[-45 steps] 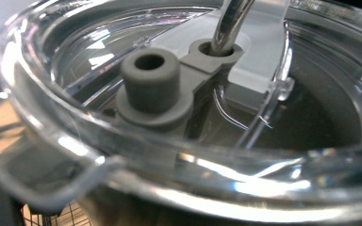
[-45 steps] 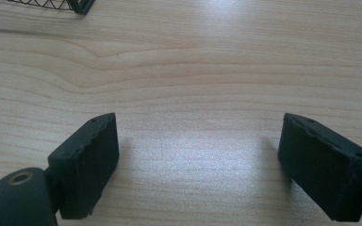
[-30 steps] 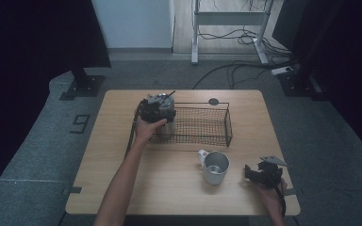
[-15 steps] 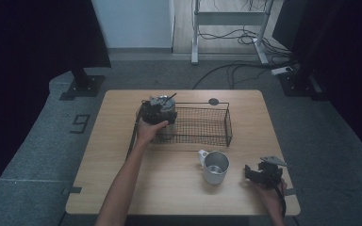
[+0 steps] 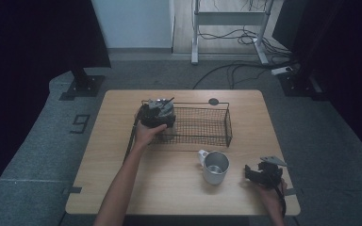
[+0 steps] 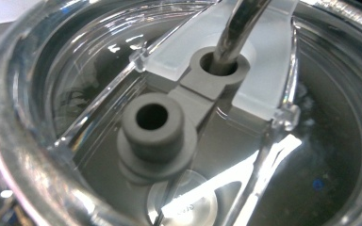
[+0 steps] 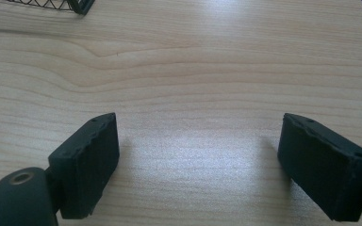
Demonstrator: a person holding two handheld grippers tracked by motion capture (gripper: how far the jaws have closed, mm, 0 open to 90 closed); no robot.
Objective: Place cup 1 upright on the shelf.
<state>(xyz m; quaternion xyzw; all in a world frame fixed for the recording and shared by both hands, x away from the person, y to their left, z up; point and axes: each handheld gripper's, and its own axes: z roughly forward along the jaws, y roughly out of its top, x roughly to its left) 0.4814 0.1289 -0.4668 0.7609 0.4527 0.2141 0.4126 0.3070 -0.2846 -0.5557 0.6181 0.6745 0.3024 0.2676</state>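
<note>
A tumbler with a clear lid [image 6: 179,117] stands at the left end of the black wire basket [image 5: 229,128]. The lid has a grey stopper [image 6: 153,125] and a metal straw [image 6: 235,28] through its hole. My left gripper [image 5: 154,113] is right at the tumbler [image 5: 162,104], with the hand behind it; its jaws are hidden. A steel mug [image 5: 215,165] with a white handle stands on the table in front of the basket. My right gripper [image 5: 249,173] rests at the front right, open, and its jaws [image 7: 198,160] hold nothing above bare wood.
The wooden table [image 5: 122,188] has free room at the front left. A small black disc [image 5: 213,101] lies behind the basket. A basket corner [image 7: 75,5] shows far from the right gripper. Cables and stands lie on the floor beyond the table.
</note>
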